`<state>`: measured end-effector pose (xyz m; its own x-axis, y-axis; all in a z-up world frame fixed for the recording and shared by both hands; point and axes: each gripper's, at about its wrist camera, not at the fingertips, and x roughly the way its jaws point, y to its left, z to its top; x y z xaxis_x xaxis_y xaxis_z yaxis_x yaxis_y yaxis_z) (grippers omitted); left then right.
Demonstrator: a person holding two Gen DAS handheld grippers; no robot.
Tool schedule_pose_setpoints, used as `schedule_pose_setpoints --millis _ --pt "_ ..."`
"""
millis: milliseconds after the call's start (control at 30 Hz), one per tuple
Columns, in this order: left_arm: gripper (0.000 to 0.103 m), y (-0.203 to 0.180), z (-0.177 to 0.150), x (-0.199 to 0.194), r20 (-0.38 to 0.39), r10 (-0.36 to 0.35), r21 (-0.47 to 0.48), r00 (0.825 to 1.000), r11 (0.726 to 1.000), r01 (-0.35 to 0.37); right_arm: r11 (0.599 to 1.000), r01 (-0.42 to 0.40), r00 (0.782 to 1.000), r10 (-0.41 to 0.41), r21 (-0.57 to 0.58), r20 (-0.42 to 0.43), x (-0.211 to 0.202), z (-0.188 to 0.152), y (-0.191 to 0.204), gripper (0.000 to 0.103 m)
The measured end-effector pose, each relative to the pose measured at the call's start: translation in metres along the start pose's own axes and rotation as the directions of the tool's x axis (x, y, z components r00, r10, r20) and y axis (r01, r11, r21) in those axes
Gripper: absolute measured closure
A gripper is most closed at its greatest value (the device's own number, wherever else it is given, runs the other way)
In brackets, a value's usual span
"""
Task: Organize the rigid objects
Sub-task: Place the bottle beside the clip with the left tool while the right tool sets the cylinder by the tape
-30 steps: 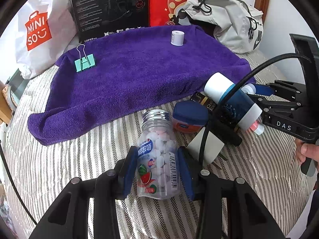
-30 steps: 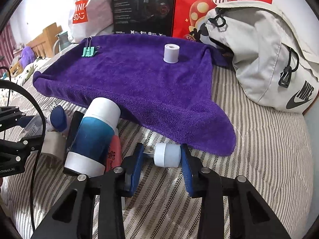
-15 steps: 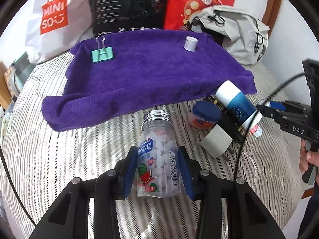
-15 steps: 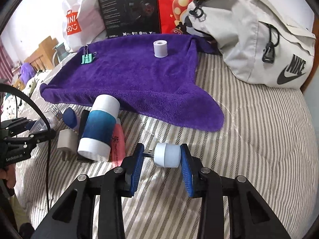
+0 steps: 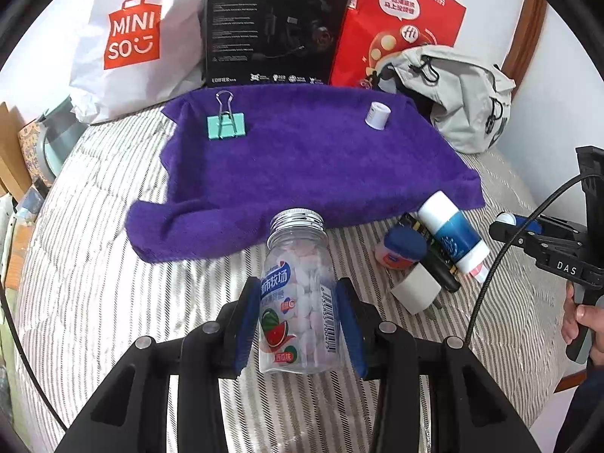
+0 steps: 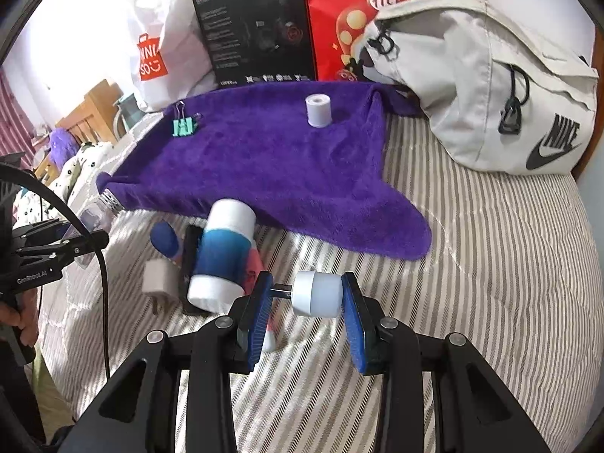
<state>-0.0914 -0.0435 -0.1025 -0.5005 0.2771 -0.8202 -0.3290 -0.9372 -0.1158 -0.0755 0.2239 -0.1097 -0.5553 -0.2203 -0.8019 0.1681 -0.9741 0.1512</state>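
Observation:
My left gripper [image 5: 300, 321] is shut on a clear candy bottle [image 5: 298, 294] with a silver lid, held above the striped bed. My right gripper [image 6: 307, 307] is shut on a small white plug adapter [image 6: 317, 293], its prongs pointing left. A purple towel [image 5: 302, 166] lies ahead, carrying a green binder clip [image 5: 225, 125] and a small white roll [image 5: 376, 114]. Near the towel's front edge lie a blue-and-white tube [image 5: 453, 236], a blue-lidded jar [image 5: 402, 250], a black flat item [image 5: 434, 260] and a pale roll of tape [image 5: 415, 292].
A white shopping bag [image 5: 128, 37], a black box [image 5: 275, 26] and a red bag [image 5: 396, 19] stand behind the towel. A grey backpack [image 6: 483, 87] rests at the back right. A person's hand [image 5: 581, 321] holds the right gripper's handle.
Both grippers have pulled back and risen with their objects still held, so the towel and pile look farther away. The pile on the bed has not moved.

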Motion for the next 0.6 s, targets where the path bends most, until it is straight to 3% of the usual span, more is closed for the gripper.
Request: schedule_pose_setpoints --millis 300,600 --pt "0.064 0.021 0.028 -0.003 0.033 0.017 -0.028 0.999 0.999 -0.016 0.999 -0.040 0.999 0.040 -0.013 0.026 0.006 0.037 0.003 0.067" --pt "0.064 0.038 0.068 0.022 0.027 0.036 -0.041 0.999 0.999 -0.035 0.999 -0.027 0.999 0.028 -0.042 0.025 0.036 0.082 0.001 0.067"
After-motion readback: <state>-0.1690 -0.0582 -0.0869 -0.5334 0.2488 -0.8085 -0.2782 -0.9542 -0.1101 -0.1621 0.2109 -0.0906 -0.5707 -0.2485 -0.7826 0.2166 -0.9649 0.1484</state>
